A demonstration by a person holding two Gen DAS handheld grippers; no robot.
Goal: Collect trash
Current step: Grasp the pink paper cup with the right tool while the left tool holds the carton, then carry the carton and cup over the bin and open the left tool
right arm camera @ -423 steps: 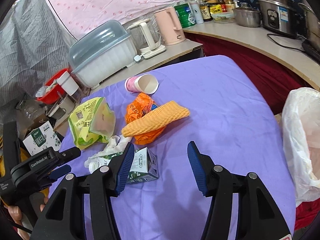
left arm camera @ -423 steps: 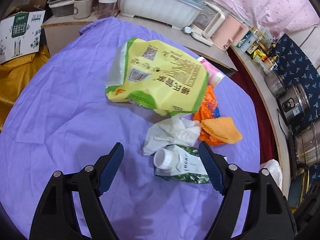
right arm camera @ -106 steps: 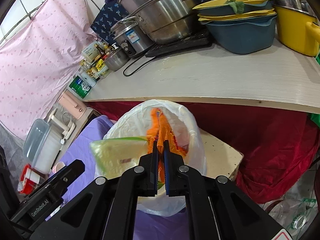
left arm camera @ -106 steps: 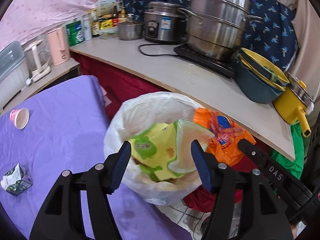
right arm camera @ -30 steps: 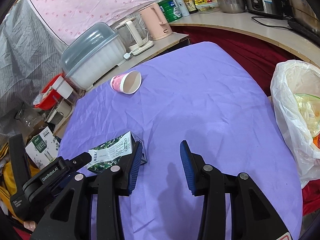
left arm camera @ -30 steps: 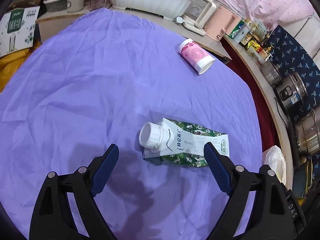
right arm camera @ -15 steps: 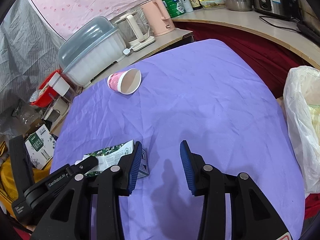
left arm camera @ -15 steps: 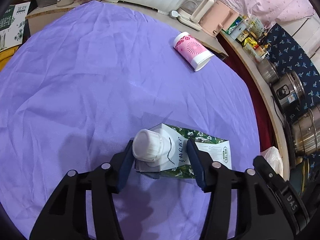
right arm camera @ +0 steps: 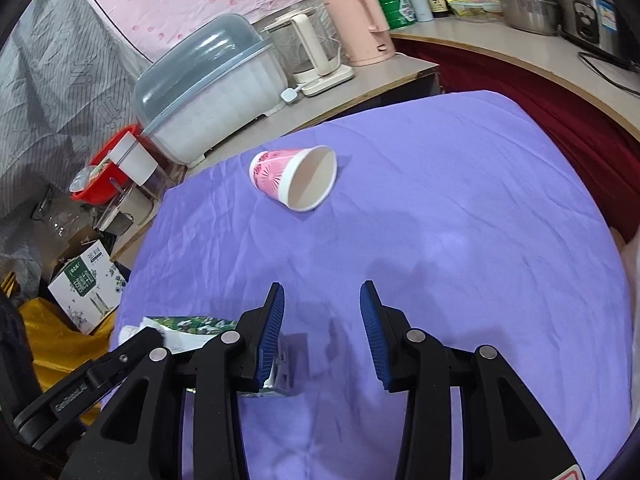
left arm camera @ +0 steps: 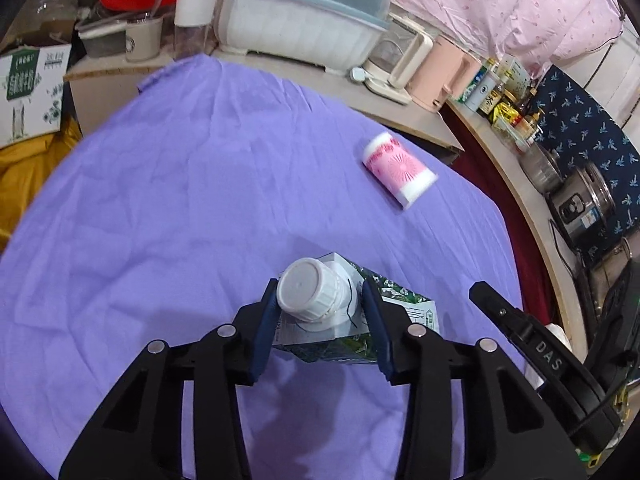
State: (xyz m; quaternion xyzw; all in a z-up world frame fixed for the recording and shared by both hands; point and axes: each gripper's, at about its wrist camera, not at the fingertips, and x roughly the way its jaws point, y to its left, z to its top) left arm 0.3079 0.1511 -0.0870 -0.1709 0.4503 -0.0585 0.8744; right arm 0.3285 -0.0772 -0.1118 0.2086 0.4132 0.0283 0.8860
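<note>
My left gripper (left arm camera: 320, 300) is shut on a green and white milk carton (left arm camera: 400, 312) with a white screw cap (left arm camera: 306, 290), gripping it near the cap end over the purple tablecloth (left arm camera: 180, 208). The carton also shows in the right wrist view (right arm camera: 192, 326), partly hidden by the left gripper. A pink paper cup (left arm camera: 398, 174) lies on its side farther back; in the right wrist view the cup (right arm camera: 294, 178) has its open mouth turned toward me. My right gripper (right arm camera: 322, 308) is open and empty above the cloth, right of the carton.
A white dish box with a grey lid (left arm camera: 304, 20), a kettle base and a pink kettle (right arm camera: 360, 24) stand on the counter behind the table. Pots (left arm camera: 584, 208) line the curved counter at the right. A cardboard box (right arm camera: 86, 280) sits at the left.
My left gripper has closed on the carton's cap end and the carton has tilted up. The right gripper has moved forward, nearer the cup, staying open.
</note>
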